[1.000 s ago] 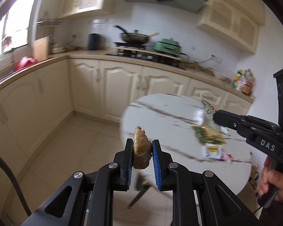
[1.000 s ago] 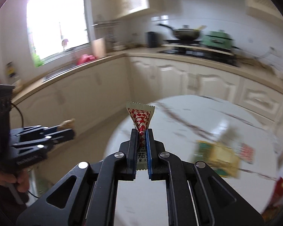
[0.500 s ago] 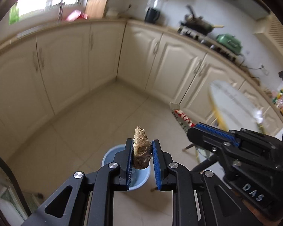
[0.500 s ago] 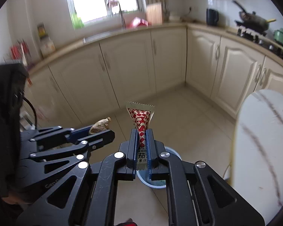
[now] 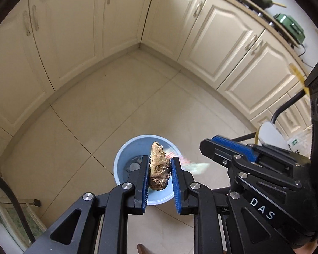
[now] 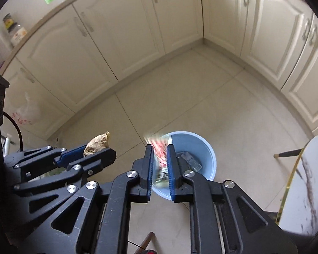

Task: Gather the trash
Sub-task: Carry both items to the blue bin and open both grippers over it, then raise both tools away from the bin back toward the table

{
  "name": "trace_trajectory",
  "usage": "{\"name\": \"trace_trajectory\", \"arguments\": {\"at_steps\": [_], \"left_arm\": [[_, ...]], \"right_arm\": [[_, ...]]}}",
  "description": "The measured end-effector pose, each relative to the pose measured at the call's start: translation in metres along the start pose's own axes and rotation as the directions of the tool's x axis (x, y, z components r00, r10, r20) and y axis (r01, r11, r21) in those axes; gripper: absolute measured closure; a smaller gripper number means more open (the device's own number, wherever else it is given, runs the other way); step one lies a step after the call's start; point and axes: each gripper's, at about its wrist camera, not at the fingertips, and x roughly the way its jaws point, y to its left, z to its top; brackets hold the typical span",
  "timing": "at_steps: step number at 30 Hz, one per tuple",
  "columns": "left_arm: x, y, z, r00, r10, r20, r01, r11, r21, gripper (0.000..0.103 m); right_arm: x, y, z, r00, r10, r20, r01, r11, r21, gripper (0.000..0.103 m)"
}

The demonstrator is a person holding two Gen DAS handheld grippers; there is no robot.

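bucket [image 5: 125,158]: blue, on the floor tiles, some trash in its bottom | left gripper [image 5: 159,167]: above bucket, clamped on a brown scrap [image 5: 159,169] | right gripper [image 6: 160,165]: above bucket, jaws opening, blurred red-and-white wrapper [image 6: 160,148] loose between them | table [image 6: 303,182]: right of bucket

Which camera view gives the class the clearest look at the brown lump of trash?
The left wrist view: the brown lump sits sharp and central between the left gripper fingers, above the blue bin. The right wrist view shows the lump side-on, partly hidden by those fingers.
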Motion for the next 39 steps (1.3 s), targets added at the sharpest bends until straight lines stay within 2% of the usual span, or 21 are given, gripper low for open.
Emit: {"name": "trace_trajectory", "arguments": {"at_steps": [4, 6, 7, 8, 9, 11, 13, 20, 25, 28, 31, 32, 33, 36, 39], "left_arm": [[0.024, 0.006, 0.023, 0.999, 0.007, -0.036, -0.007, 1.000, -0.002, 0.087], [0.029, 0.010, 0.029, 0.999, 0.014, -0.049, -0.014, 1.000, -0.001, 0.086], [0.033, 0.007, 0.031, 0.998, 0.018, -0.053, -0.018, 1.000, -0.001, 0.085], [0.034, 0.006, 0.034, 0.998, 0.022, -0.057, -0.022, 1.000, -0.002, 0.078], [0.035, 0.006, 0.032, 0.998, 0.024, -0.061, -0.024, 1.000, -0.001, 0.074], [0.036, 0.002, 0.047, 0.998, 0.022, -0.056, -0.022, 1.000, 0.002, 0.053], [0.033, -0.009, 0.058, 0.999, 0.030, -0.039, -0.030, 1.000, 0.006, 0.047], [0.003, -0.025, 0.061, 0.997, 0.077, 0.000, -0.076, 0.996, -0.051, 0.046], [-0.056, -0.029, 0.052, 0.985, 0.128, 0.117, -0.115, 0.987, -0.115, 0.040], [-0.105, -0.035, 0.039, 0.965, 0.142, 0.219, -0.109, 0.982, -0.154, 0.035], [-0.159, -0.052, 0.019, 0.926, 0.168, 0.339, -0.127, 0.982, -0.140, 0.032], [-0.172, -0.059, 0.014, 0.914, 0.169, 0.368, -0.128, 0.983, -0.133, 0.028], [-0.188, -0.068, 0.006, 0.900, 0.164, 0.405, -0.123, 0.984, -0.126, 0.026], [-0.222, -0.097, -0.014, 0.855, 0.159, 0.494, -0.123, 0.987, -0.104, 0.023], [-0.262, -0.119, -0.045, 0.791, 0.171, 0.587, -0.150, 0.985, -0.085, 0.021]], "right_arm": [[0.009, -0.018, 0.008, 0.999, -0.038, 0.005, 0.038, 0.999, 0.024, 0.077], [0.011, -0.025, 0.009, 0.999, -0.050, 0.008, 0.050, 0.998, 0.039, 0.066], [0.010, -0.029, 0.009, 0.998, -0.062, 0.012, 0.061, 0.997, 0.046, 0.063], [0.009, -0.031, 0.009, 0.997, -0.070, 0.018, 0.069, 0.996, 0.049, 0.058], [0.006, -0.030, 0.011, 0.997, -0.075, 0.020, 0.074, 0.996, 0.050, 0.058], [0.002, -0.034, 0.014, 0.996, -0.081, 0.027, 0.079, 0.995, 0.062, 0.058], [-0.004, -0.034, 0.013, 0.995, -0.092, 0.036, 0.089, 0.994, 0.066, 0.058], [-0.033, -0.036, 0.015, 0.993, -0.082, 0.080, 0.076, 0.994, 0.081, 0.058], [-0.069, -0.017, 0.013, 0.990, -0.059, 0.131, 0.052, 0.997, 0.056, 0.054], [-0.102, 0.002, 0.007, 0.983, -0.034, 0.181, 0.031, 0.999, 0.021, 0.051], [-0.146, 0.023, -0.005, 0.969, -0.006, 0.248, 0.012, 1.000, -0.026, 0.048], [-0.158, 0.027, -0.008, 0.964, -0.004, 0.267, 0.014, 0.999, -0.034, 0.042], [-0.177, 0.033, -0.014, 0.955, -0.006, 0.296, 0.020, 0.999, -0.045, 0.036], [-0.228, 0.043, -0.031, 0.925, -0.014, 0.380, 0.040, 0.997, -0.061, 0.024], [-0.275, 0.050, -0.048, 0.897, -0.018, 0.443, 0.059, 0.995, -0.079, 0.010]]}}
